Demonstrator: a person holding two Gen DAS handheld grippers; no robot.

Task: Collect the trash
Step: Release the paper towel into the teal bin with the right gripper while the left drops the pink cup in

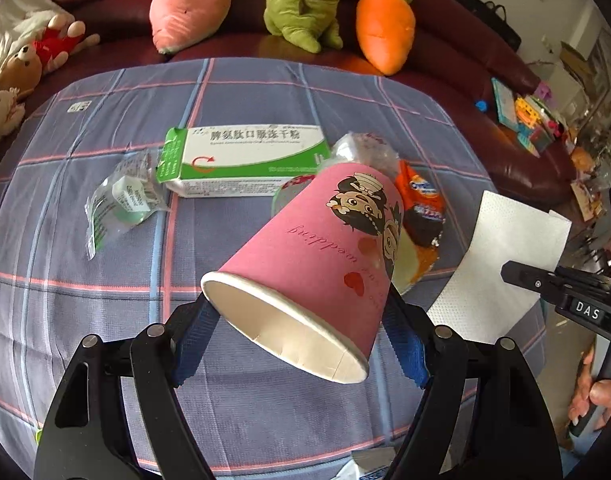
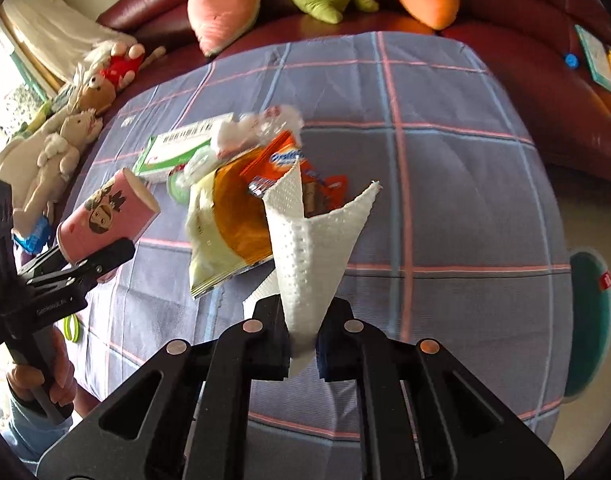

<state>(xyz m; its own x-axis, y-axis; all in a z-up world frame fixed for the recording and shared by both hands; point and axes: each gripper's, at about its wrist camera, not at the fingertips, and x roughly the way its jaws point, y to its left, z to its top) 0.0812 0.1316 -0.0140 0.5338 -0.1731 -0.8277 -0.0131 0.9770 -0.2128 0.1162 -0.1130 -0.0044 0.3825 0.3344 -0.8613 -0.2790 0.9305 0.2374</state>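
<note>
My left gripper (image 1: 297, 298) is shut on a pink paper cup (image 1: 325, 248), its blue pads (image 1: 197, 340) pressing both sides near the rim; the cup tilts with its mouth toward the camera. In the right wrist view the same cup (image 2: 105, 216) hangs at the left. My right gripper (image 2: 303, 344) is shut on a white paper towel (image 2: 313, 248), which stands up in a cone; the towel (image 1: 505, 248) also shows at the right of the left wrist view. On the plaid tablecloth (image 1: 265, 92) lie a green-and-white medicine box (image 1: 245, 160), a clear plastic wrapper (image 1: 121, 200), an orange snack wrapper (image 1: 421, 200) and a yellow packet (image 2: 225, 224).
Plush toys, among them an orange carrot (image 1: 385, 28), line the maroon sofa (image 1: 485, 56) behind the table. Small colourful toys (image 1: 537, 120) lie on the sofa at right. A teal round object (image 2: 589, 320) sits beyond the table's right edge. A hand (image 2: 37, 380) grips the left handle.
</note>
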